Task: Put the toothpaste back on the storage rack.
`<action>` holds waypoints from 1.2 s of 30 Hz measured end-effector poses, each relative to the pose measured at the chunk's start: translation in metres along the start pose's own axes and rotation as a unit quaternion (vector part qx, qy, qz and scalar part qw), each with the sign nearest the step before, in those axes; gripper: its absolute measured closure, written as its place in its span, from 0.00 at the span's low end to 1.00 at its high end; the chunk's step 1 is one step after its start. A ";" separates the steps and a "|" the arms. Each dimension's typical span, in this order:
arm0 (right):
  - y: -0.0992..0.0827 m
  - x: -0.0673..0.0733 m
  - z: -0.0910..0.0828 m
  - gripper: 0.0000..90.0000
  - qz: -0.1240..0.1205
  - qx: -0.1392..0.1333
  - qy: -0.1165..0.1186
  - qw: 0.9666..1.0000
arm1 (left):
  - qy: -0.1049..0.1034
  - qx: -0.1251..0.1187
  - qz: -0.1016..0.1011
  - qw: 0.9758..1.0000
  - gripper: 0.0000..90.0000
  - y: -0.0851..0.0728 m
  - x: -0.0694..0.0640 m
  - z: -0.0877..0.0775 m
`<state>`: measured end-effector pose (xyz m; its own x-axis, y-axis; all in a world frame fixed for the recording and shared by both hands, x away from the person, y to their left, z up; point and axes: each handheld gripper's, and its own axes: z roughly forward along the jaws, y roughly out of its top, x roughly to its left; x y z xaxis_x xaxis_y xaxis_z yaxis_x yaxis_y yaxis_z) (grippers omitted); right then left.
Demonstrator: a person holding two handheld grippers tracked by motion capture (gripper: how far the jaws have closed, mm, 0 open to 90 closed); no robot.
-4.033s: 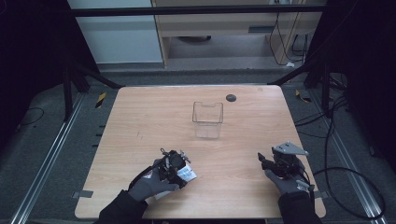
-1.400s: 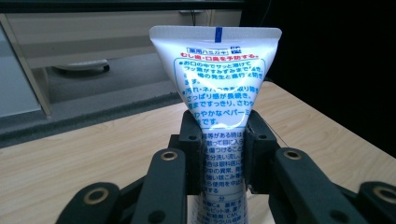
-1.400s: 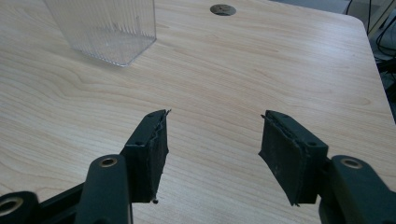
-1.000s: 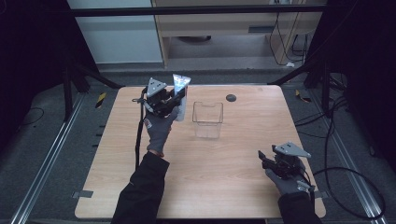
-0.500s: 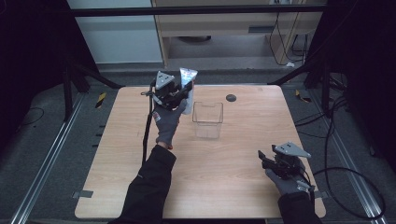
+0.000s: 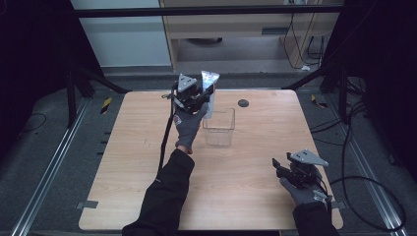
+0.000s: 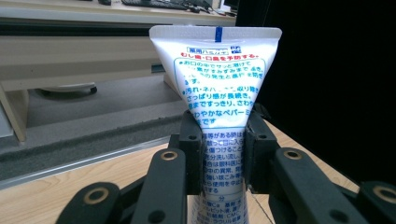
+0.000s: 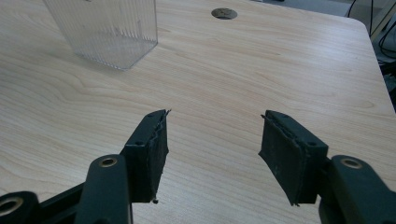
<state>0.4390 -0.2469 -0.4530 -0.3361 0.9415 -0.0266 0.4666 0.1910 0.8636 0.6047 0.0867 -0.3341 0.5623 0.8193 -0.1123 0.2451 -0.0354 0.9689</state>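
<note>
Left gripper (image 6: 200,96) is raised over the far half of the light wooden table (image 6: 147,162), just left of the clear, ribbed plastic box (image 6: 219,127) that stands open-topped near the middle of the far edge. Its jaws are clamped on a white squeeze tube printed with blue and red Japanese text (image 7: 217,93); the pads press both sides of the tube's narrower lower part, and the flat crimped end points up (tube roughly upright in the left gripper view, its cap end hidden below the jaws). In the high view the tube (image 6: 209,88) stands just beside the box's near-left wall, above rim level, not inside it.

Right gripper (image 6: 285,169) sits low near the table's near right corner, well apart from the box. Its jaws stand wide apart with bare wood between them (image 8: 212,154).

A small dark round disc (image 6: 243,103) lies near the far edge, right of the box.
</note>
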 end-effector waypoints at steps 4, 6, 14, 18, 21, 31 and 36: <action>0.000 0.001 0.000 0.45 0.000 0.000 0.002 1.000 | -0.004 0.004 -0.002 1.000 0.81 -0.005 -0.002 0.010; 0.000 0.001 0.000 0.45 0.002 0.002 0.004 1.000 | -0.005 0.005 -0.003 1.000 0.81 -0.007 -0.003 0.014; -0.001 0.000 0.001 0.45 -0.002 0.001 0.005 1.000 | -0.006 0.019 -0.002 1.000 0.81 -0.017 -0.002 0.026; -0.001 0.000 0.002 0.45 -0.001 0.001 0.005 1.000 | -0.003 0.023 0.003 1.000 0.81 -0.023 -0.001 0.031; -0.001 0.000 0.002 0.45 -0.002 0.001 0.005 1.000 | -0.005 0.027 0.004 1.000 0.81 -0.029 0.000 0.036; -0.001 0.000 0.002 0.45 -0.001 0.002 0.005 1.000 | -0.003 0.035 -0.004 0.999 0.80 -0.043 0.002 0.040; -0.001 0.001 0.002 0.45 -0.002 0.003 0.007 1.000 | -0.004 0.044 -0.003 0.999 0.80 -0.052 0.004 0.042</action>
<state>0.4401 -0.2452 -0.4549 -0.3493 0.9367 -0.0225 0.4701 0.1960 0.8606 0.6279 0.0677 -0.3941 0.5673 0.8146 -0.1208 0.3173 -0.0809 0.9449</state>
